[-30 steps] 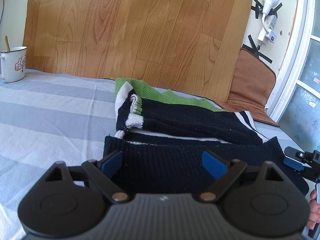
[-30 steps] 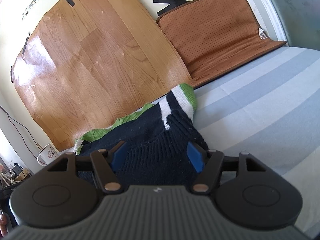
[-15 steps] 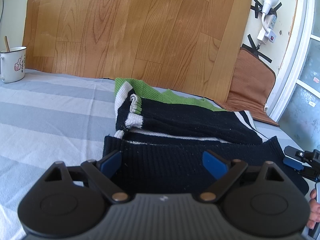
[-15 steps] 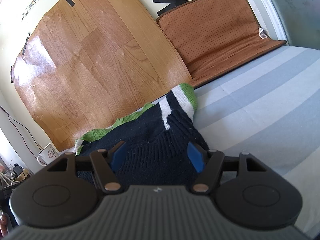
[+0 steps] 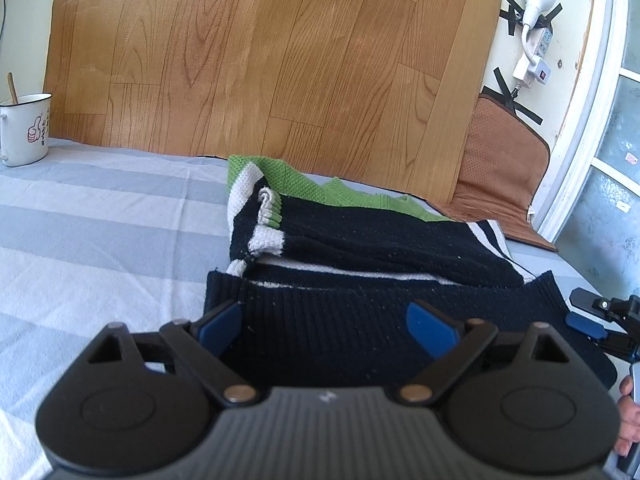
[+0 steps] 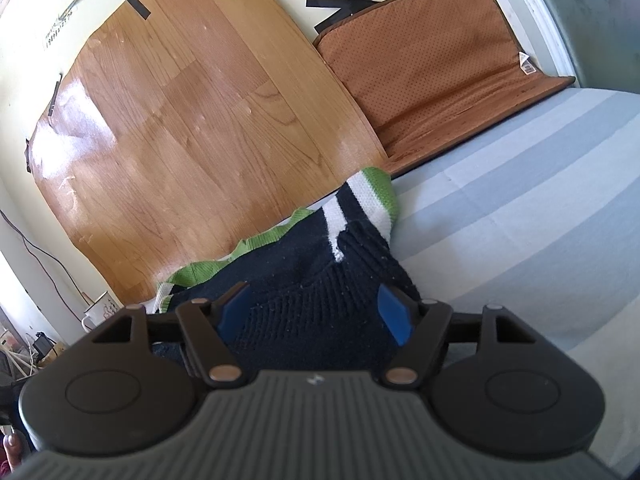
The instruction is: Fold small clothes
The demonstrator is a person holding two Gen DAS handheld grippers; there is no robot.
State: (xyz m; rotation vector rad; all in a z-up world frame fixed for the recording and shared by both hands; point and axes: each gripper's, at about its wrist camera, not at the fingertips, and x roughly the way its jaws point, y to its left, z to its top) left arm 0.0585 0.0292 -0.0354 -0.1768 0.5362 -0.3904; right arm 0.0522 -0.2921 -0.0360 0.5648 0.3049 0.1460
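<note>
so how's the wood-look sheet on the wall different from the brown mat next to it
The wood-look sheet is glossy, printed with plank grain, and far larger; the brown mat is matte, dotted with small perforations and edged with a dark border. The sheet stands flat against the wall, while the mat bends at its base so its lower part lies on the striped bed cover. Both are brownish, lean behind the bed, and have black tape at their upper edges.

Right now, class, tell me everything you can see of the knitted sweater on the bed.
The sweater is a small chunky knit, mostly black with white stripes and green at the far end, its ribbed black hem nearest. It lies partly folded, sleeves laid across the body, on the striped bedsheet. The left gripper and right gripper are open over the hem; whether they touch it is unclear.
</note>
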